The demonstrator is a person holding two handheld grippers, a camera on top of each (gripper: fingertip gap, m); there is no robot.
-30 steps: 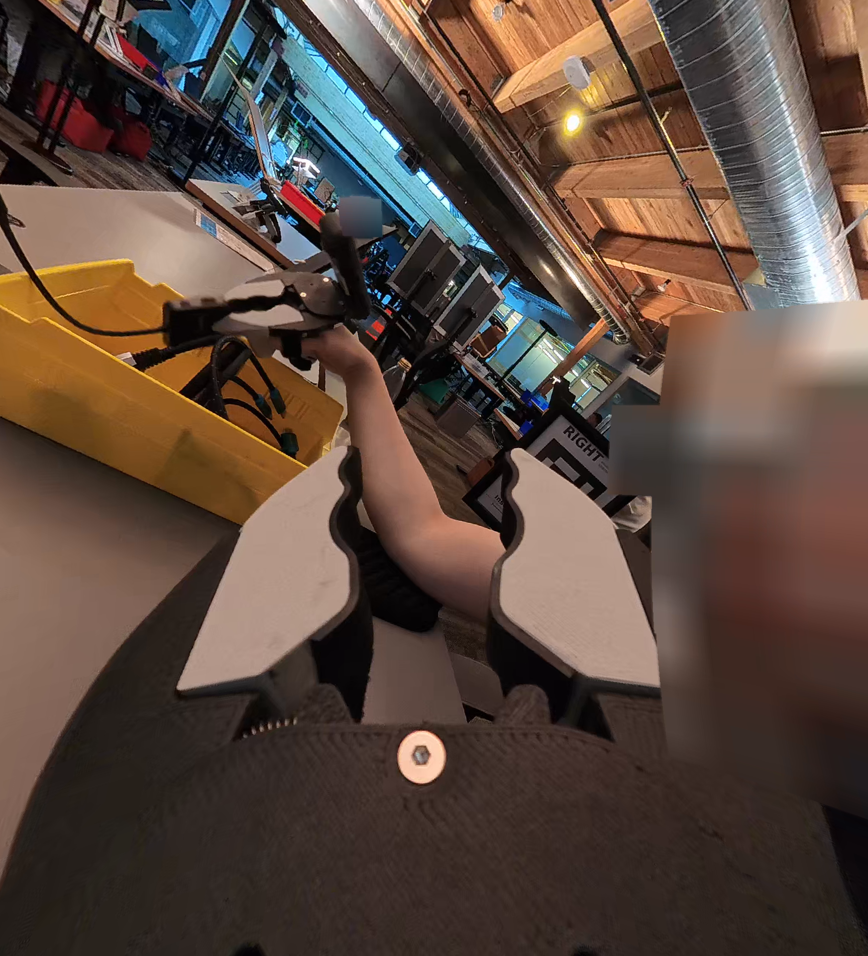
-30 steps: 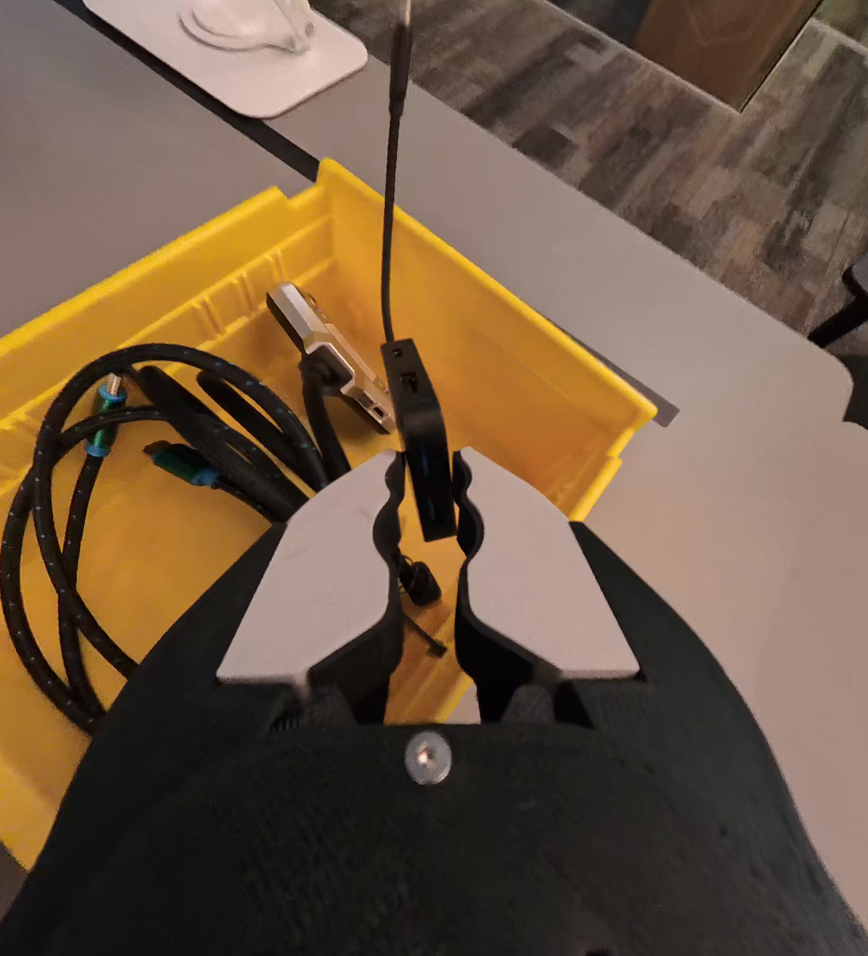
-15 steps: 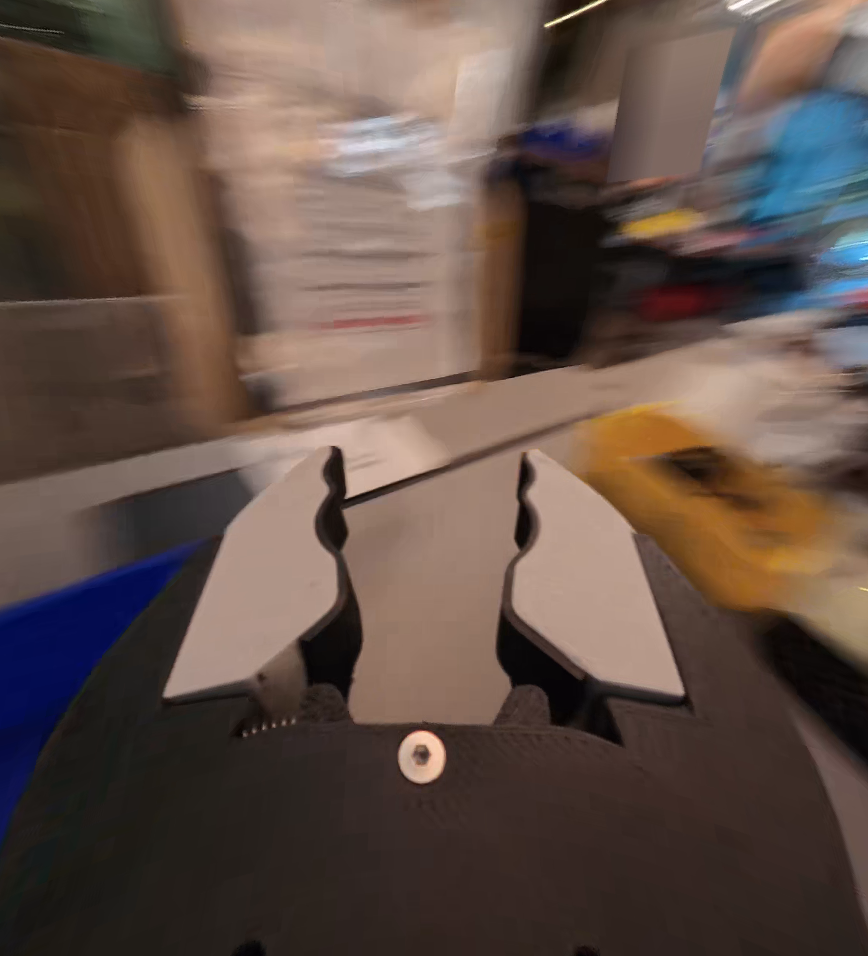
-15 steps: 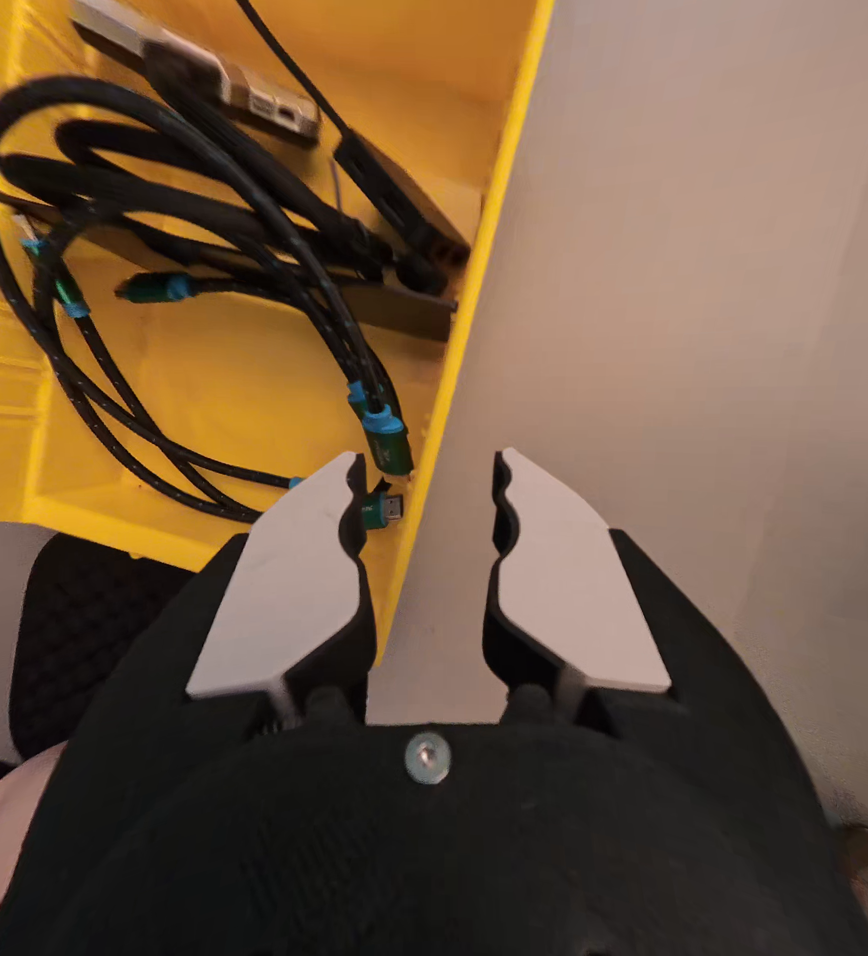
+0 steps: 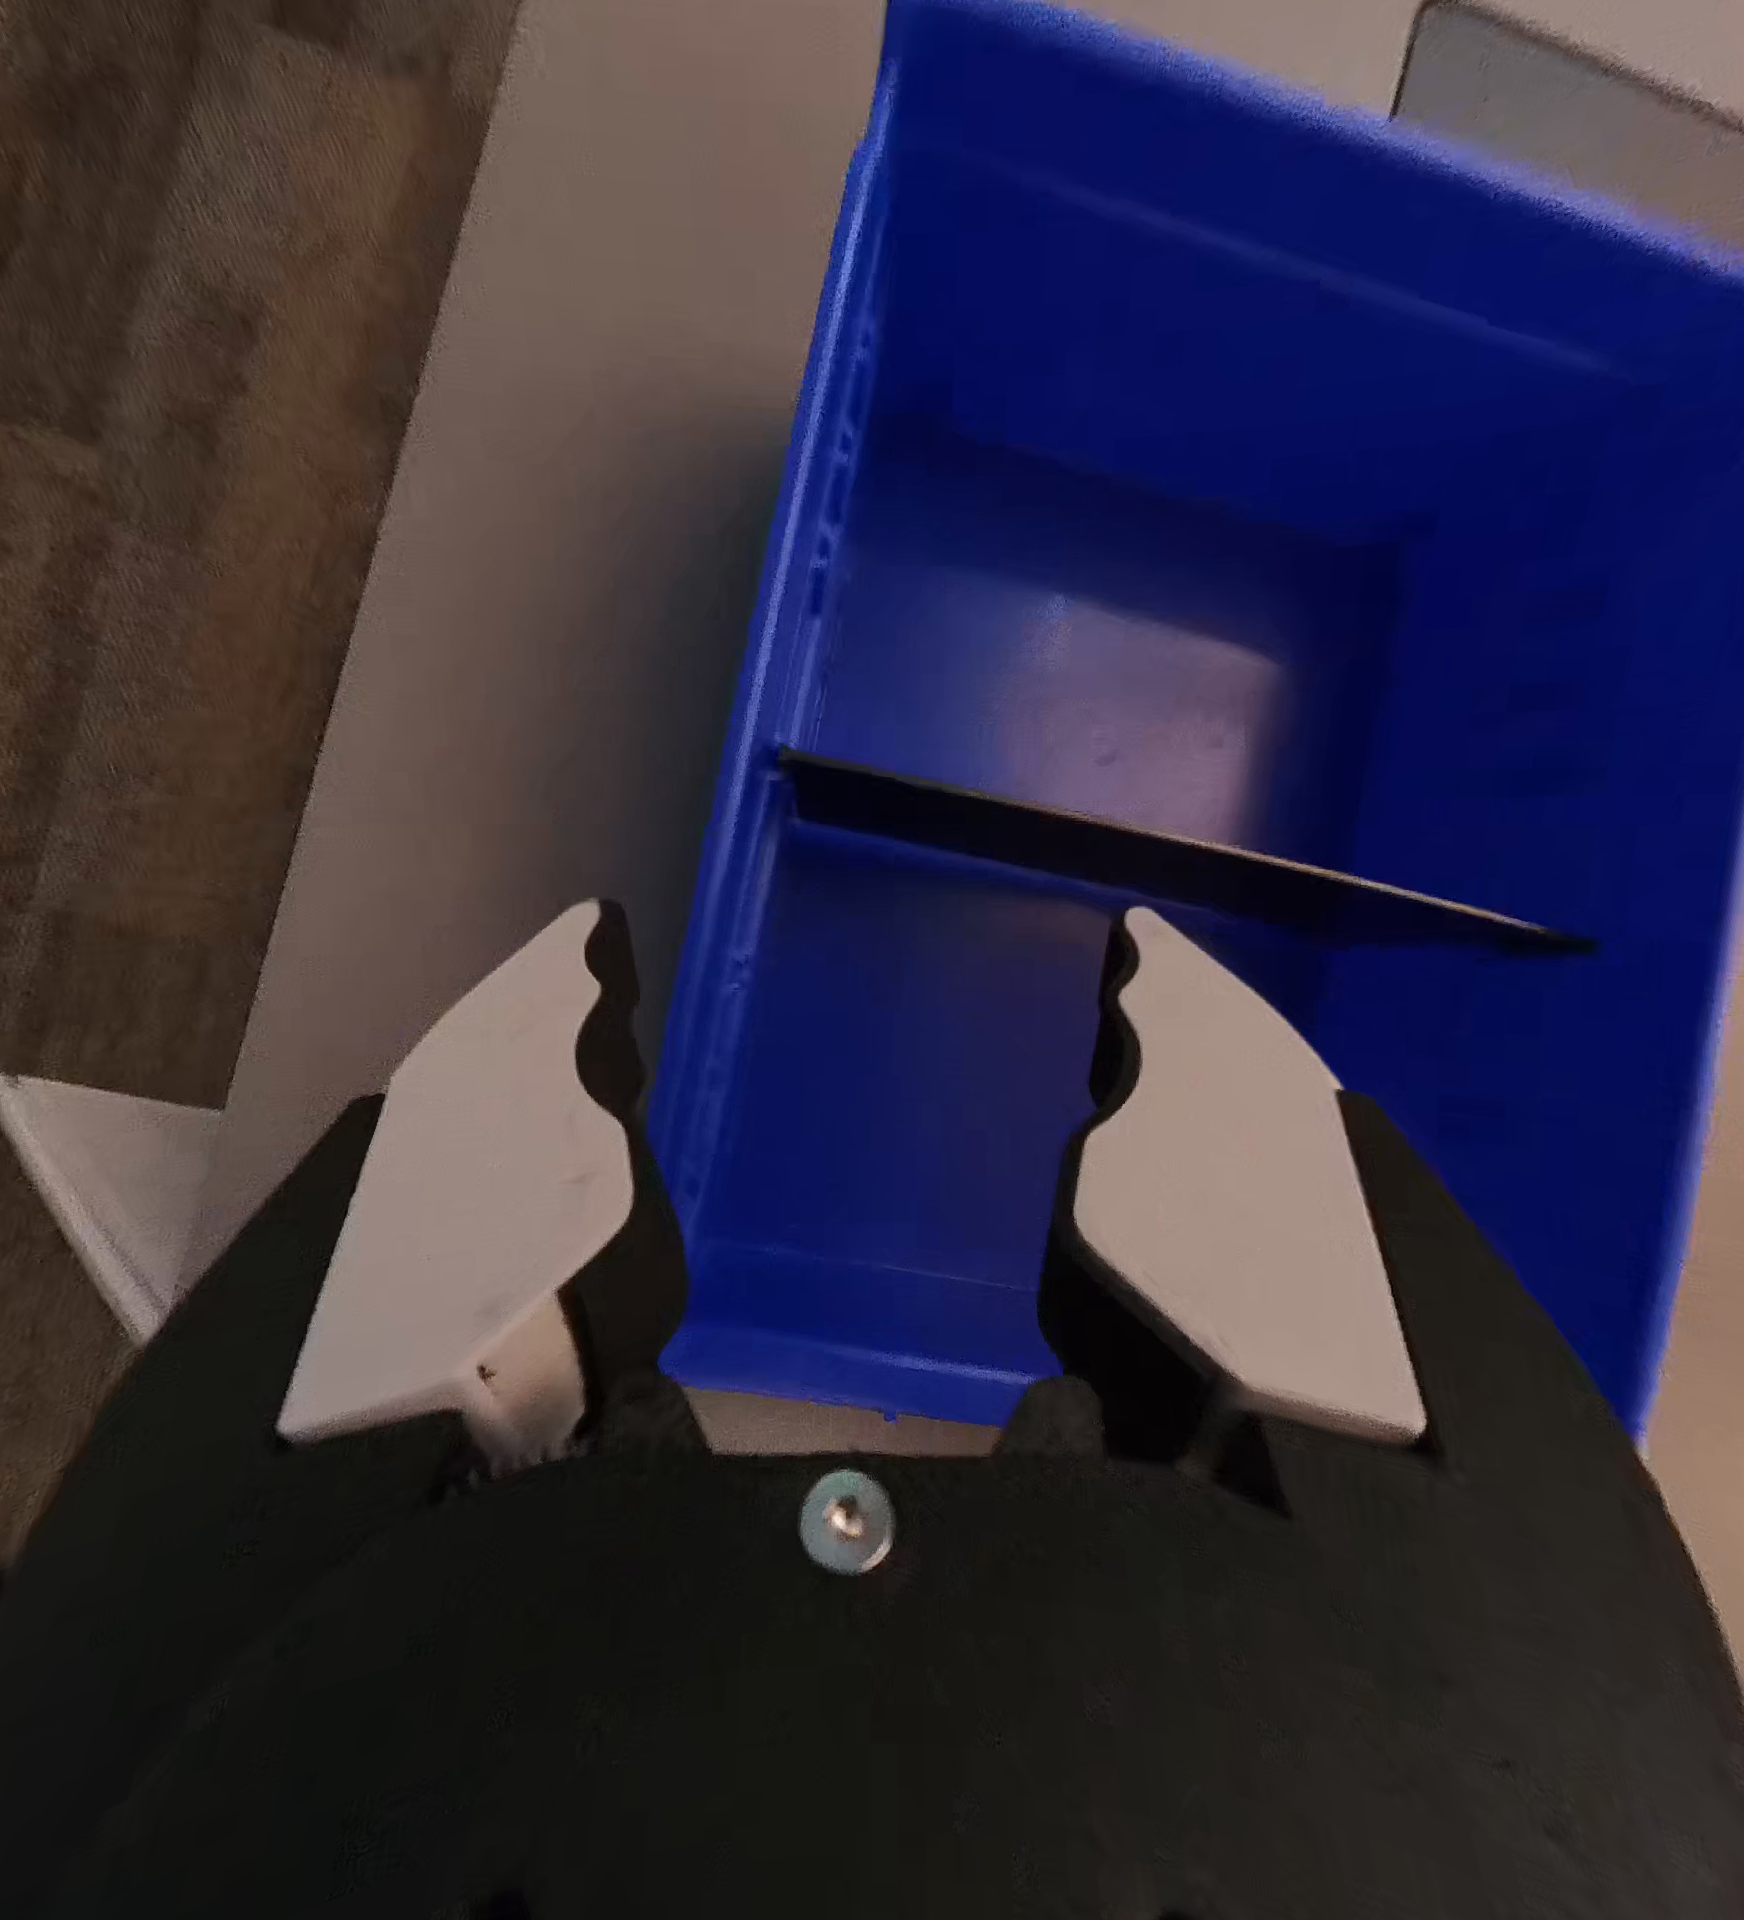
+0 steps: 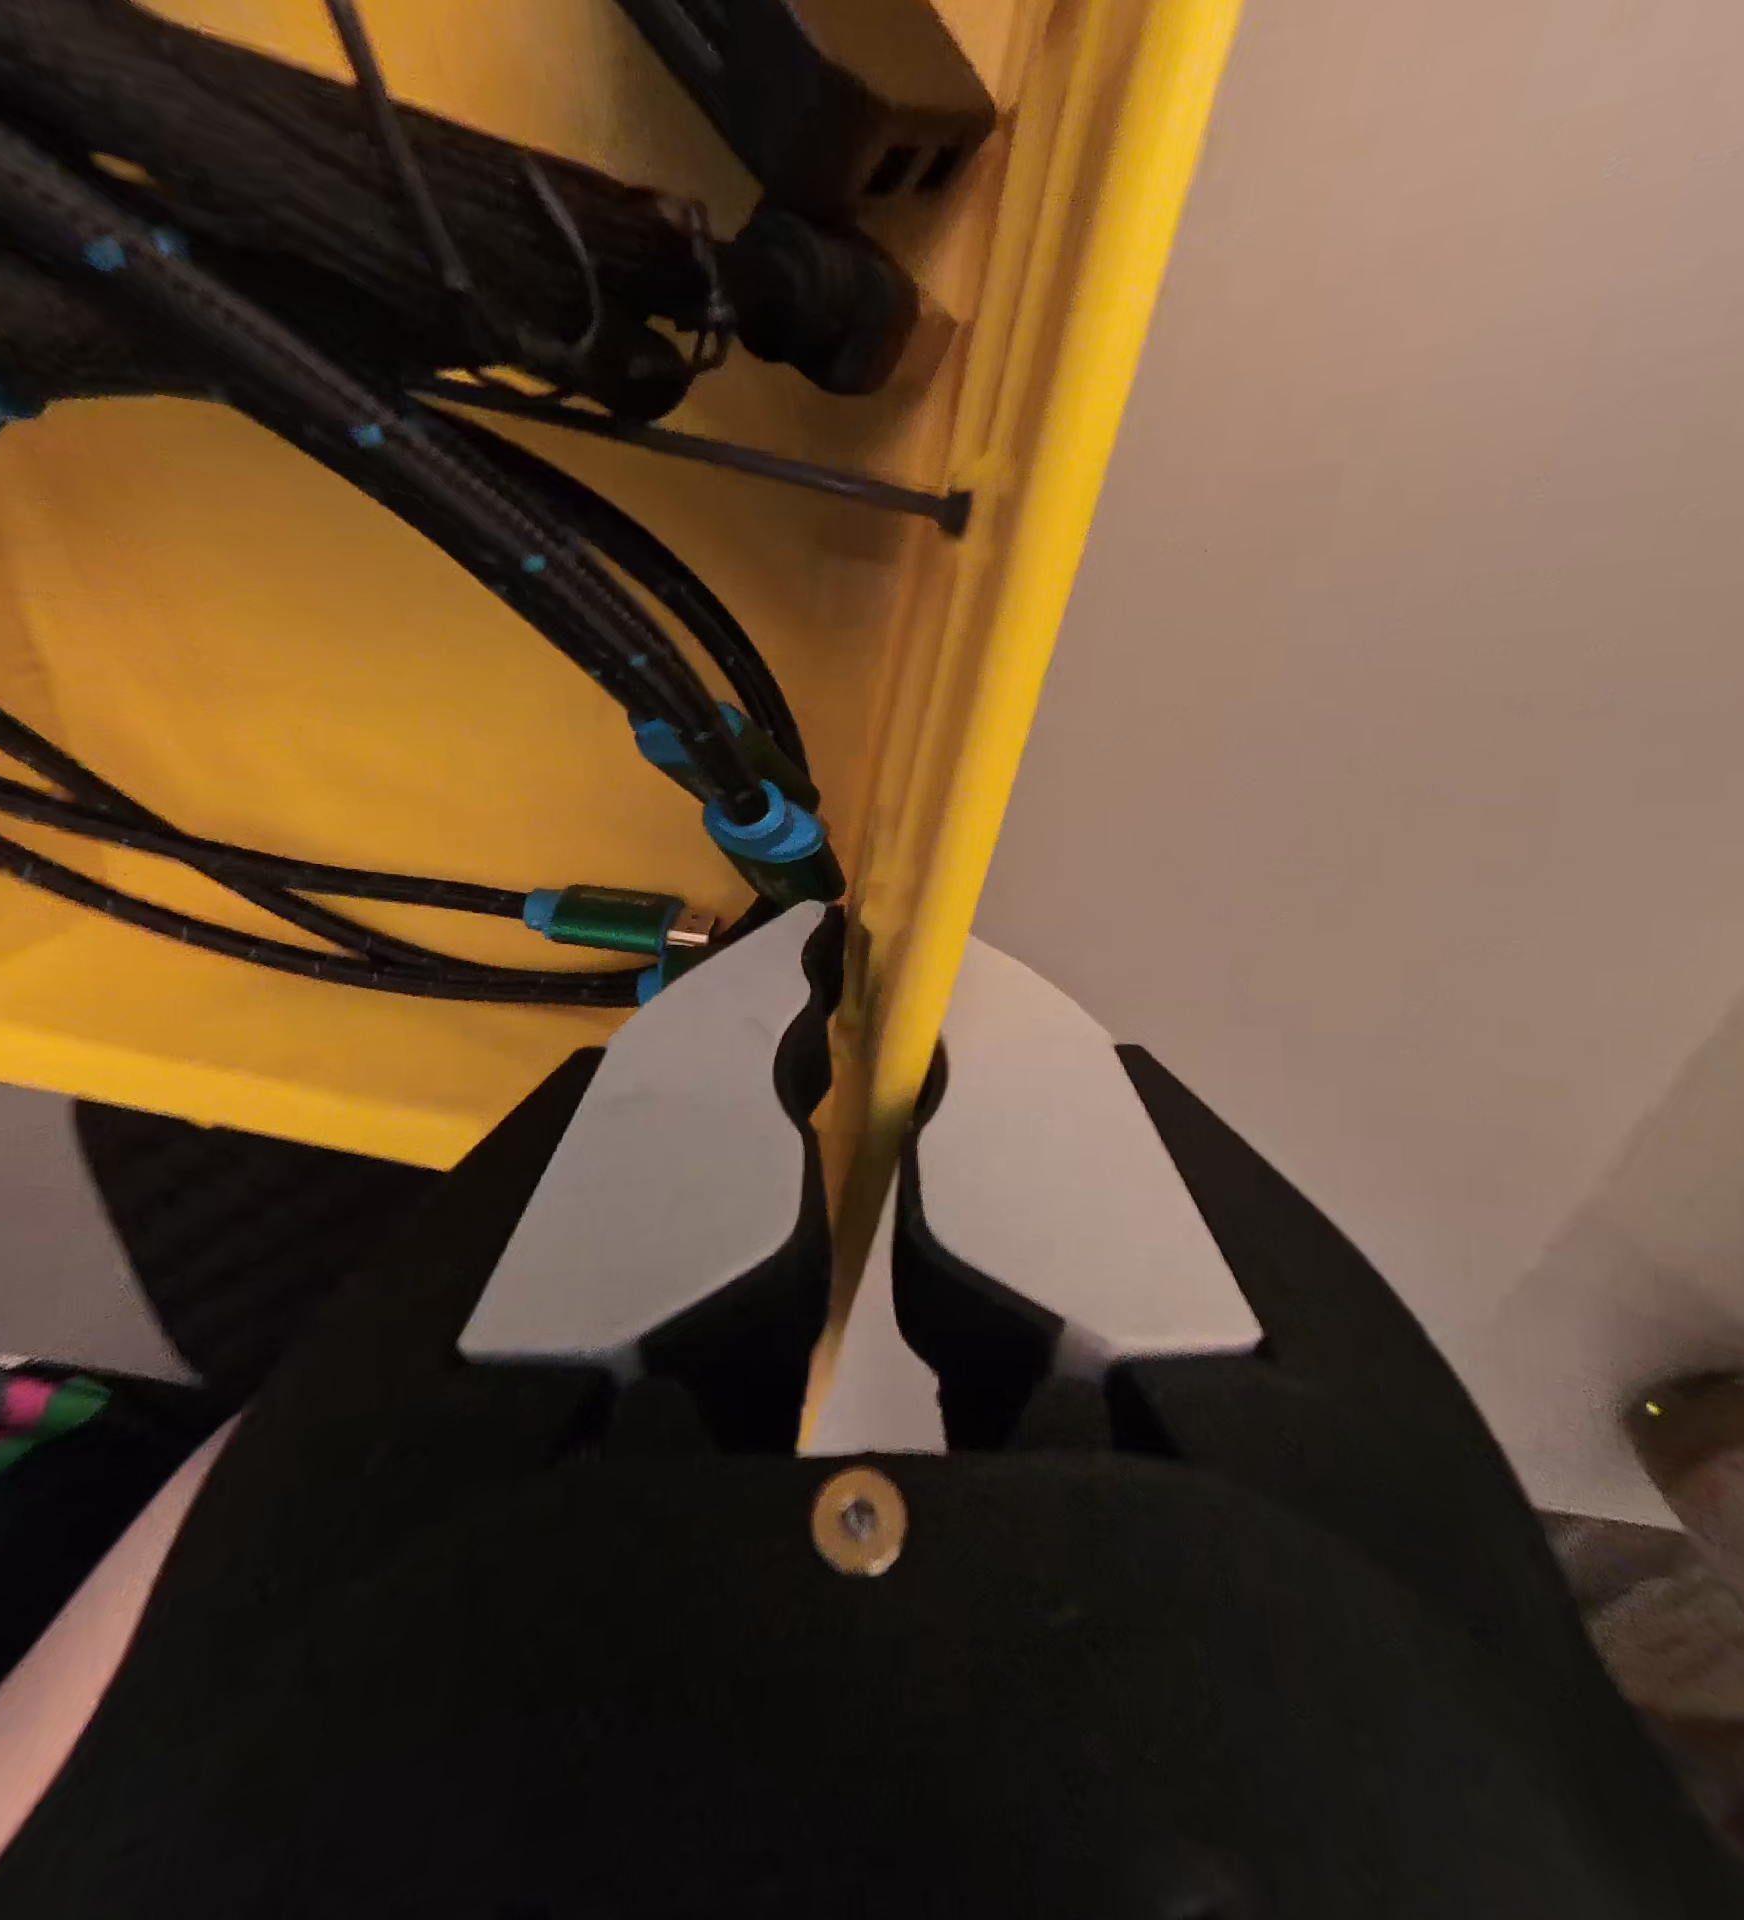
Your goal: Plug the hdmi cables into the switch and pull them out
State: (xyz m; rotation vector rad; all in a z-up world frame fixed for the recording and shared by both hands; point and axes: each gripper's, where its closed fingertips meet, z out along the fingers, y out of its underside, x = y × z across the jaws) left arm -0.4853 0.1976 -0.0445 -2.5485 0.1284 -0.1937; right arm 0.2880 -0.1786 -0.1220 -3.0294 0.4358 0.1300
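In the right wrist view my right gripper [image 6: 889, 935] is shut on the right wall of the yellow bin [image 6: 1055, 416], one finger inside and one outside. Inside the bin lie black braided HDMI cables [image 6: 494, 540] with green and blue plugs [image 6: 608, 920] close to my inner finger. The black switch [image 6: 847, 114] rests at the bin's far end against the same wall. In the left wrist view my left gripper [image 5: 857, 935] is open and empty above the near left wall of a blue bin [image 5: 1522, 623]. No cables or switch show in that view.
The blue bin is empty and split by a black divider [image 5: 1159, 862]. Both bins sit on a grey table [image 6: 1419, 623]. The table's edge and brown carpet [image 5: 120, 416] lie left of the blue bin. A person's forearm [image 6: 68, 1610] shows at lower left. Some 85 cm of space lies between my two pairs of fingers.
My right gripper let the switch go into the yellow bin, moved to the bin's right wall and closed on it. My left gripper swung down from facing the room to over the blue bin, staying open.
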